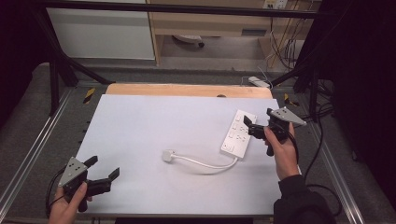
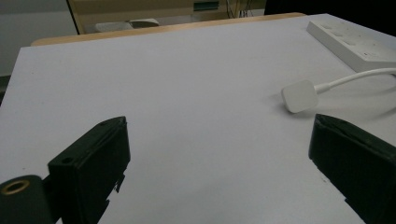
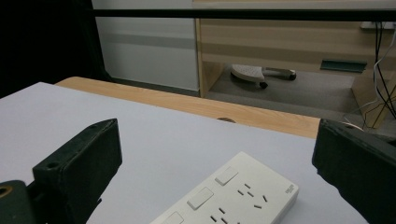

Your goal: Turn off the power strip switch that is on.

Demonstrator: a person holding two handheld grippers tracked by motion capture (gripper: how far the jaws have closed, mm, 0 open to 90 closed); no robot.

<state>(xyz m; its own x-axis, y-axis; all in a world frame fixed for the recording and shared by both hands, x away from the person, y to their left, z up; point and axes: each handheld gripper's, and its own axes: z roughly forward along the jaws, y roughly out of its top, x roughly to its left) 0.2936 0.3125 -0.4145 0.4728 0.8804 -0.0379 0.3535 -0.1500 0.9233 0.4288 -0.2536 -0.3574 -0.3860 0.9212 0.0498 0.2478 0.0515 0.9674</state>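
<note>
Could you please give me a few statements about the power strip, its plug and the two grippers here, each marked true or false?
1. The right gripper is beside the power strip, jaws open. True.
2. The plug is pushed into a socket of the strip. False: it lies loose on the white table, its cable curving back to the strip.
3. The left gripper holds the plug. False: it is open, apart from the plug, near the table's front left corner.
4. The strip lies flat, sockets upward. True.
</note>
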